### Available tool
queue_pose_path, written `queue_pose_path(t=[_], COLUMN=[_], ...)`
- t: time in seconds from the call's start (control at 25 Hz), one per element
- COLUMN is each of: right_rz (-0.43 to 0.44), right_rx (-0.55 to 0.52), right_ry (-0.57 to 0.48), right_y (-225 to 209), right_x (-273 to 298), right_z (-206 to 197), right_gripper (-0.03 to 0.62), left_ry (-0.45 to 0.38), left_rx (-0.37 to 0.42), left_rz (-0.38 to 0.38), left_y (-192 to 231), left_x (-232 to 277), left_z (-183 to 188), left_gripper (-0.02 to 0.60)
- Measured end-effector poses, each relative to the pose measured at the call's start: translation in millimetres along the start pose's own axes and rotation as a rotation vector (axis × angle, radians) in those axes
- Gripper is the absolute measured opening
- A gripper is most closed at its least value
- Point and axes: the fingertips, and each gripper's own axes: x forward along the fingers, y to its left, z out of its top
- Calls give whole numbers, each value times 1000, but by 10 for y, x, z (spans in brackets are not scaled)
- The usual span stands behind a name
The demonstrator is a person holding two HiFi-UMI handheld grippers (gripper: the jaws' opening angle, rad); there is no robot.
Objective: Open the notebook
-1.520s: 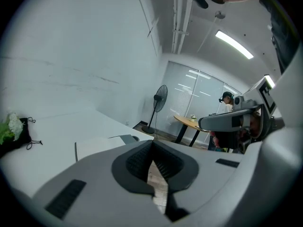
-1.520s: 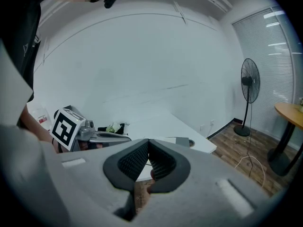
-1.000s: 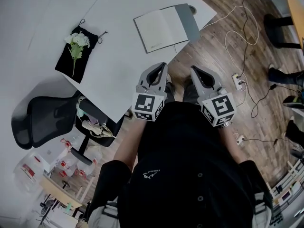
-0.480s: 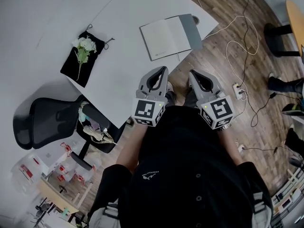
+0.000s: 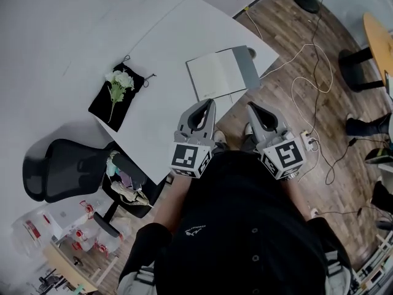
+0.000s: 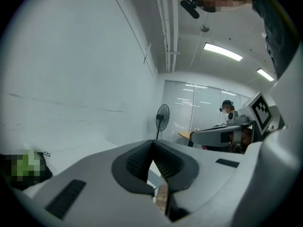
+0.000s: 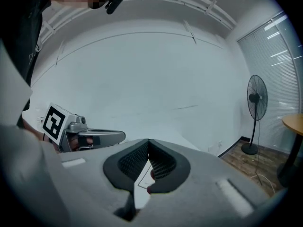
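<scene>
Notebook: we see the notebook point(image 5: 216, 74) lying open and flat near the corner of the table point(image 5: 166, 42), a pale blank page facing up and a stiff grey cover folded out to the right.
Table: a smooth, matte white top with a rounded corner.
Left gripper: the left gripper point(image 5: 211, 101) is a grey moulded shell; in its own view we find the ribbed dark pads point(image 6: 137, 161) meeting at the tip with nothing between them.
Right gripper: the right gripper point(image 5: 249, 106) has the same shape, and its jaws are closed and empty too, the tips pressed together point(image 7: 148, 144).
Gap: both tips hang off the table edge, apart from the notebook.
Pouch: a soft black fabric pouch point(image 5: 107, 106) carries a white flower sprig point(image 5: 119, 80).
Floor: wood-grain planks point(image 5: 288, 35) crossed by looping pale cables point(image 5: 319, 82).
</scene>
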Motion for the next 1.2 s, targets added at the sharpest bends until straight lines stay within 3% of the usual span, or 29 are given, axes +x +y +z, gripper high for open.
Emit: queue_pose_path(t=[0.72,1.2], right_rz=[-50,-76], right_rx=[-49,-55], right_ry=[-132,-177], right_y=[-166,-109], right_x=[-364,-531], right_z=[704,815], right_gripper=[5,5], left_ry=[-122,-148], left_rx=[79,71], left_rz=[52,55], left_y=[-94,-144], left_x=[-135,-276], left_z=[716,751], left_gripper=[6,6])
